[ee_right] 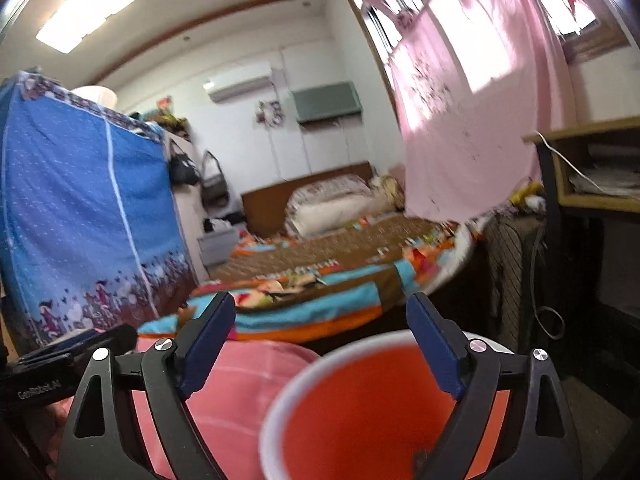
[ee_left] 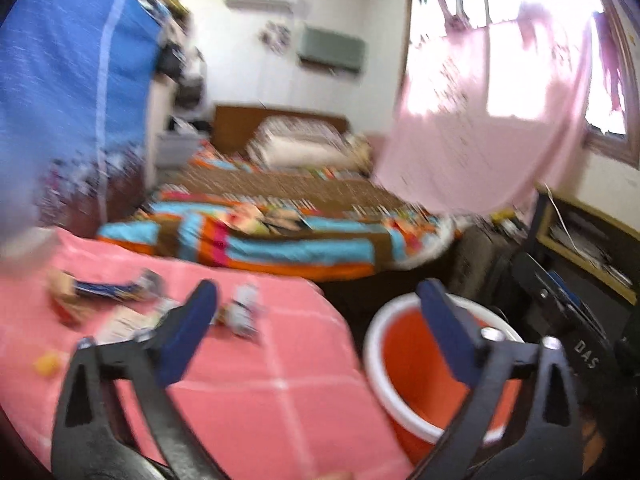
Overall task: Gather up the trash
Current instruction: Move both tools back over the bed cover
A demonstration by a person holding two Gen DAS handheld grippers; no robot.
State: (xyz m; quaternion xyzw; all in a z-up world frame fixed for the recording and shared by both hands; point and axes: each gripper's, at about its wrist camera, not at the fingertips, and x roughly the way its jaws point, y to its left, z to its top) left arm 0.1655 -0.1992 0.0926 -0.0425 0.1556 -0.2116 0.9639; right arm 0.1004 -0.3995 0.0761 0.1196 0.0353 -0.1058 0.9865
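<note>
Both grippers spread & empty: left gripper (ee_left: pixel 316 332) faces wrappers (ee_left: pixel 152 304) strewn on pink tablecloth (ee_left: pixel 248 408), right gripper (ee_right: pixel 320 344) hangs over red bin (ee_right: pixel 360 408) parked beside table, prob. for easy drops.

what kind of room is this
Most likely a lived-in bedroom. A bed with a striped quilt and pillows stands against the back wall, a blue fabric wardrobe is beside it, and an air conditioner hangs above. Pink curtains cover the window.
</note>
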